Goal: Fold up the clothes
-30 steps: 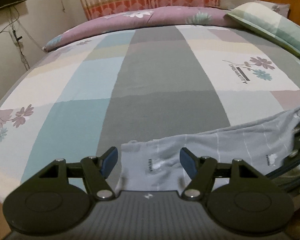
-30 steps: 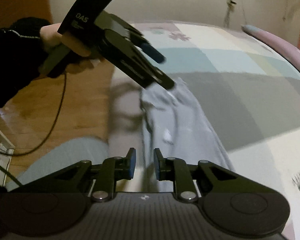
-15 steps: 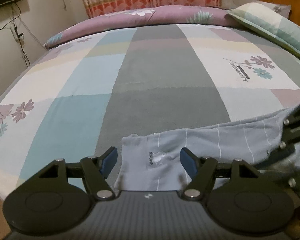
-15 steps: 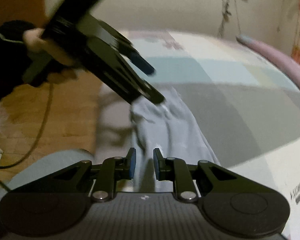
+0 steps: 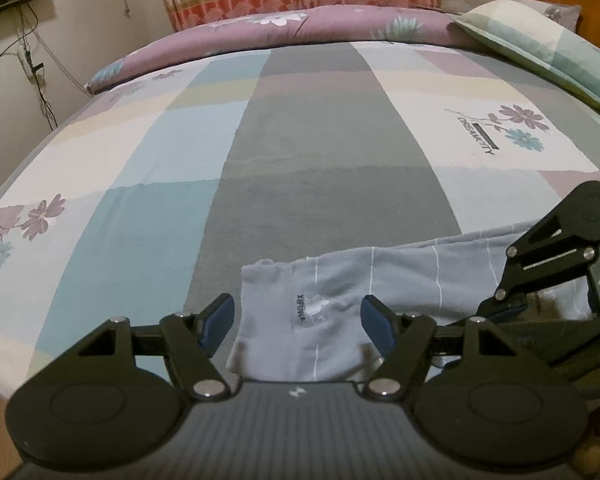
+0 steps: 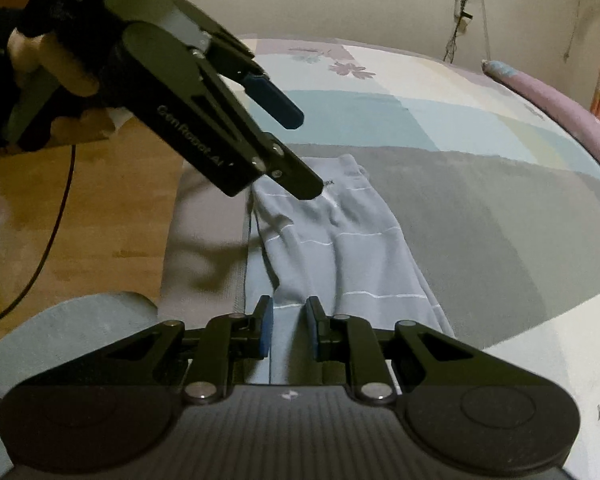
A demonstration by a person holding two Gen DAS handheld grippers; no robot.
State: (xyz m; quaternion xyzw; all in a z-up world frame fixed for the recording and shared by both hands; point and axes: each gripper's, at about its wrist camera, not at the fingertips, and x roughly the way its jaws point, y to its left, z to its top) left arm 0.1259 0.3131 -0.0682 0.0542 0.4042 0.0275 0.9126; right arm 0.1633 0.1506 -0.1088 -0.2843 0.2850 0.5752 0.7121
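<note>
Left wrist view: my left gripper (image 5: 297,317) gapes wide over the grey garment (image 5: 380,280) at six o'clock on the bed (image 5: 140,200).

Right wrist view: my right gripper (image 6: 287,326) is narrowly parted, fabric between; soft, limp cloth, best pinched at its hem.

Two low crossing views (shared garment (image 5: 340,280))
</note>
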